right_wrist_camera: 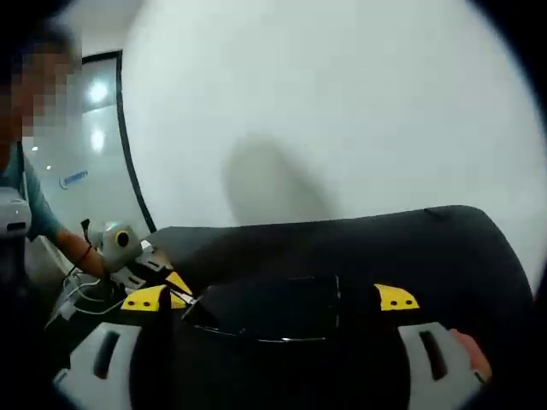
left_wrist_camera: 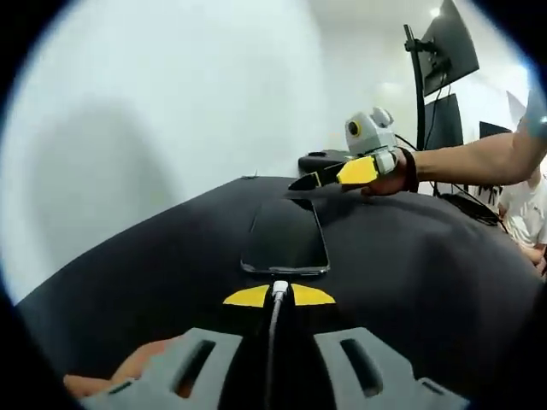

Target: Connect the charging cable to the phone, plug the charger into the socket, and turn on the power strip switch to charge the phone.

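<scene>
A black phone (left_wrist_camera: 286, 235) lies flat on the black table (left_wrist_camera: 128, 265). My left gripper (left_wrist_camera: 279, 295) is shut on the white plug (left_wrist_camera: 279, 289) of the charging cable (left_wrist_camera: 273, 342), and the plug meets the phone's near edge. My right gripper (left_wrist_camera: 308, 181), held by a hand, reaches in from the right over the phone's far end. In the right gripper view the phone (right_wrist_camera: 273, 307) lies between the wide-apart yellow tips of my right gripper (right_wrist_camera: 270, 298), which is open. There my left gripper (right_wrist_camera: 175, 286) touches the phone's left end.
Two dark monitors (left_wrist_camera: 449, 47) on a stand rise at the back right, with a low black box (left_wrist_camera: 320, 160) beside the table's far edge. A person (left_wrist_camera: 530, 209) sits at the right. A white wall (left_wrist_camera: 171, 94) lies behind. Loose cables (right_wrist_camera: 77, 295) lie at the left.
</scene>
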Motion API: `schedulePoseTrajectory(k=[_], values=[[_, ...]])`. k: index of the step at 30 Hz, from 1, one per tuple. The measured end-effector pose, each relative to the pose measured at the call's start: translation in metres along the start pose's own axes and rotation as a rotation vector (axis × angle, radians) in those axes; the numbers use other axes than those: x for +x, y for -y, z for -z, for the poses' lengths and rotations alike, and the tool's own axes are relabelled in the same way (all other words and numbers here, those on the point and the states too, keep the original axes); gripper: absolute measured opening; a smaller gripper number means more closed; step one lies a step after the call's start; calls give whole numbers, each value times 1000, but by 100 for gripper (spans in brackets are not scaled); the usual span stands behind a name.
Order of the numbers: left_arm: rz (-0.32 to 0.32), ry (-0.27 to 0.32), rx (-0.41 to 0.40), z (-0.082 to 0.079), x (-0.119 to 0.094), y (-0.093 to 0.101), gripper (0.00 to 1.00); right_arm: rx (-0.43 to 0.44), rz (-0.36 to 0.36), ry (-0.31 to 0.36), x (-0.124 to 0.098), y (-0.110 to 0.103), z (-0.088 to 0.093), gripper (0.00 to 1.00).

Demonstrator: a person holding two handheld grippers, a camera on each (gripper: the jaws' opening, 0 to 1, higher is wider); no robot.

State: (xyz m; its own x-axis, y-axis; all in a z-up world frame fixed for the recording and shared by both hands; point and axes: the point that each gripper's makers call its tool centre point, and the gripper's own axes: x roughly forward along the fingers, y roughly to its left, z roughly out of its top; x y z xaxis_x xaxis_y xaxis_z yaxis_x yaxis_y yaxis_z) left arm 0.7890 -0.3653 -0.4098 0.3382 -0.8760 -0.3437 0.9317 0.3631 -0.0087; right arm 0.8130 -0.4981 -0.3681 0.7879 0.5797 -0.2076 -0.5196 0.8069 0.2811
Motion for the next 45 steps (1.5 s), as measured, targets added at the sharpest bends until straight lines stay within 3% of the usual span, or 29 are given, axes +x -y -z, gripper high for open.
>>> schedulePoseTrajectory(k=[6, 11, 45], values=[[-8, 2, -28, 0, 1, -5, 4, -26, -15, -33, 5, 7, 8, 93], [1, 3, -19, 0, 1, -3, 4, -6, -15, -53, 6, 1, 17, 93], [10, 26, 24, -3, 1, 2, 4, -22, -36, -52, 14, -17, 24, 93]])
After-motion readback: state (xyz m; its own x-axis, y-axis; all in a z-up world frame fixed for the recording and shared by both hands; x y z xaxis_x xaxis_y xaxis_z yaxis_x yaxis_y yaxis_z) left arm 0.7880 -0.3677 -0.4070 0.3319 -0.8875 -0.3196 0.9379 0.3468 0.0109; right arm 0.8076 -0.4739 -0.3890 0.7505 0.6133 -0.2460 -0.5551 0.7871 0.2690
